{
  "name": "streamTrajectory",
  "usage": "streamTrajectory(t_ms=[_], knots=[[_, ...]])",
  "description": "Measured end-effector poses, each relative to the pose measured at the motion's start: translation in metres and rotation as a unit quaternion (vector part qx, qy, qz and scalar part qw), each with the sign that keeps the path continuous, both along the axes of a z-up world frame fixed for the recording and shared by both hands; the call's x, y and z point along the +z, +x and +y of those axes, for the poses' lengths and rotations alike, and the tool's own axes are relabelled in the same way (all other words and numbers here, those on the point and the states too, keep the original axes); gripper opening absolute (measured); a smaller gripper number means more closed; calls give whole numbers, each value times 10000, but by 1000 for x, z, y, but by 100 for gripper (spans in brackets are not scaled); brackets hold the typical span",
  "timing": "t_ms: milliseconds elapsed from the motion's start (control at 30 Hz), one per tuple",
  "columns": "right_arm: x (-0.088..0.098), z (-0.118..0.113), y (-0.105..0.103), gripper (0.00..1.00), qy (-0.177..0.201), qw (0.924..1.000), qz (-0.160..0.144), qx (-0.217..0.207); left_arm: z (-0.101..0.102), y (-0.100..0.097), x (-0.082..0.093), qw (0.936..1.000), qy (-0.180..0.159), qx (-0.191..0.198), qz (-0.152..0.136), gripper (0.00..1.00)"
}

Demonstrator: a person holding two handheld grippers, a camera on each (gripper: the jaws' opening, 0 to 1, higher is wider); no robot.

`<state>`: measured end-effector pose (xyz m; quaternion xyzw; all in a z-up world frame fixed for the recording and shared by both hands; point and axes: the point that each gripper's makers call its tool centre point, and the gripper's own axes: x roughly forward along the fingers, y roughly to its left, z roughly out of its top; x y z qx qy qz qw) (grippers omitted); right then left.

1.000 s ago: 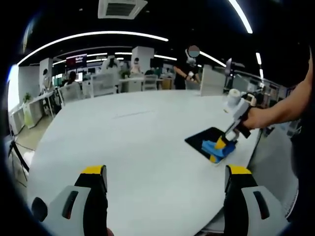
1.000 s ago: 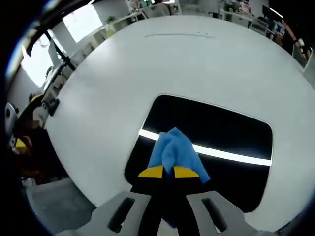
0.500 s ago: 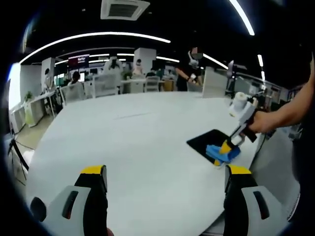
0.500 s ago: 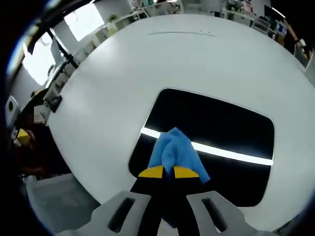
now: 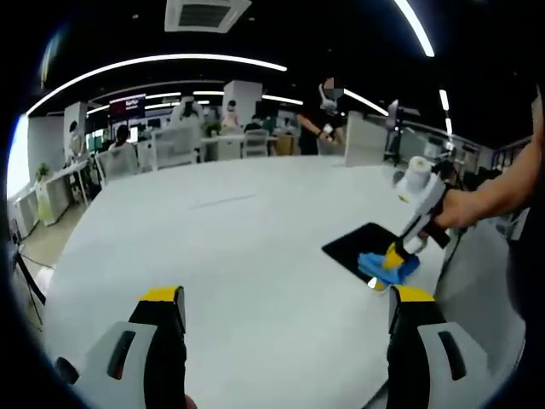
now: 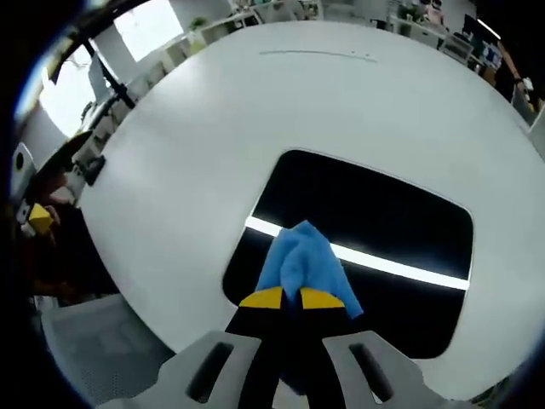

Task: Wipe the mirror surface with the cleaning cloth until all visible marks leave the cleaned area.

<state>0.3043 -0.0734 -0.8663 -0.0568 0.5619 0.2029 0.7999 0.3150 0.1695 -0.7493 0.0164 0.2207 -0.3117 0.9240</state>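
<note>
Where the blue cloth [image 6: 297, 260] presses, the mirror [image 6: 375, 223] looks dark, glossy.

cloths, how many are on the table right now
1: a blue cloth, pinched in the right gripper and resting on the near part of the dark mirror.

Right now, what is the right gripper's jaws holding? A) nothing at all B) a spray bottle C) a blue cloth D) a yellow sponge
C: in the right gripper view, the right gripper has its jaws pinched on a bunched blue cloth that sits over the dark mirror.
</note>
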Motion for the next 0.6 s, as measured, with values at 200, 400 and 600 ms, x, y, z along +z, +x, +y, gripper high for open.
streamTrajectory(t_ms=[200,400,600], knots=[[0,4,-6,0,49,10000,71,-5,7,-3,-1,10000,49,-22,71,100],[0,5,-10,0,52,9999,126,33,14,-3,1,10000,33,60,68,100],[0,6,-13,0,52,9999,109,109,13,-6,-1,9999,8,113,68,100]])
